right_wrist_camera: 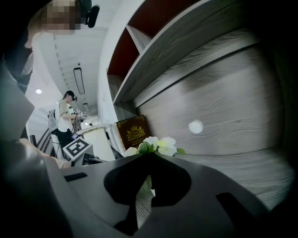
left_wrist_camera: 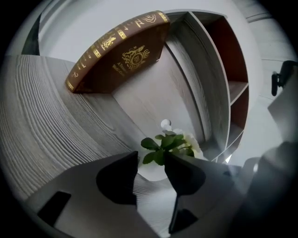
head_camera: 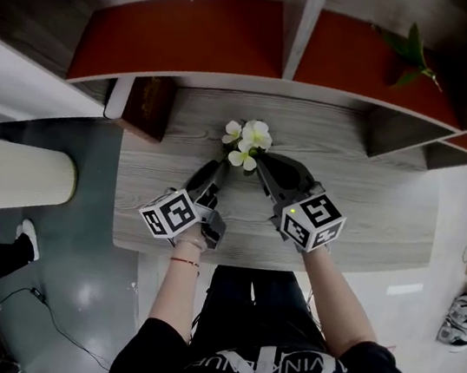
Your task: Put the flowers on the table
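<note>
A small bunch of white flowers with green leaves is over the grey wood-grain table, near its back edge. My right gripper reaches it from the right. In the right gripper view the jaws are closed together at the gripper's tip, shut on the flowers just below the blooms. My left gripper comes from the left. In the left gripper view its jaws stand apart at the tip, with the flowers' leaves just beyond them and untouched.
A brown book with gold print leans at the table's back left, also seen as the book. Behind the table rises a shelf unit with red back panels, holding a green plant. A white cylinder stands left of the table.
</note>
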The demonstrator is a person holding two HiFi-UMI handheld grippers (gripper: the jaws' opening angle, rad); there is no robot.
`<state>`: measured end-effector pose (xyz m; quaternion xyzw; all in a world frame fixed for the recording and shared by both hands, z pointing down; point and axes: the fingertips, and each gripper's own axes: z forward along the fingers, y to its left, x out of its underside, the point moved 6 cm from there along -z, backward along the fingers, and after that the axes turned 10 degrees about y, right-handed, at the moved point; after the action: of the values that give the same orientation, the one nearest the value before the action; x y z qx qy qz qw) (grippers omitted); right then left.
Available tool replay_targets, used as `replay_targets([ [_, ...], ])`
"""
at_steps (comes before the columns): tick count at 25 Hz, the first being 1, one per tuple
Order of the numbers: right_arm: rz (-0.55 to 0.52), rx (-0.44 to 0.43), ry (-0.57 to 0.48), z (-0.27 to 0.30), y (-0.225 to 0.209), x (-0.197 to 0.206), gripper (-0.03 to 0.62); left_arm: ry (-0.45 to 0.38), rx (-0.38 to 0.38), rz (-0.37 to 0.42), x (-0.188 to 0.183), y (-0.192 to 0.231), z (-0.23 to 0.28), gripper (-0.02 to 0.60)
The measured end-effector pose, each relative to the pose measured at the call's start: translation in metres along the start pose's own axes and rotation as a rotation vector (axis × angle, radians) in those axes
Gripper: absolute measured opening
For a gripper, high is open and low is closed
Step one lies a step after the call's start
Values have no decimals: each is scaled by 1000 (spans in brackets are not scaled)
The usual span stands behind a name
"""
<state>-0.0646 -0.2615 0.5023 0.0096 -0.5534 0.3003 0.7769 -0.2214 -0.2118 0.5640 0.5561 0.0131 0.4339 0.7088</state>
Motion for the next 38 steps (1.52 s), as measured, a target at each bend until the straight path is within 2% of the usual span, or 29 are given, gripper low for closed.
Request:
replay_targets([
  [11,-24,-10,37,-3,-1,4,51,0,-13,22,4,-6,-8,183],
  [24,-14,8,91,-18,-7,15,65,-7,-59,108,1,-19,-27,181],
  [31,-15,26,123,-24,-9,19,74,-5,-103,223,-6,-32,-36,177],
  [34,-12,40,128,-29,-12,21,74,-4,-151,314,-9,-38,-39,158],
  [38,-15,53,134,-40,-15,20,74,1,-208,440,-13,-48,-42,97],
])
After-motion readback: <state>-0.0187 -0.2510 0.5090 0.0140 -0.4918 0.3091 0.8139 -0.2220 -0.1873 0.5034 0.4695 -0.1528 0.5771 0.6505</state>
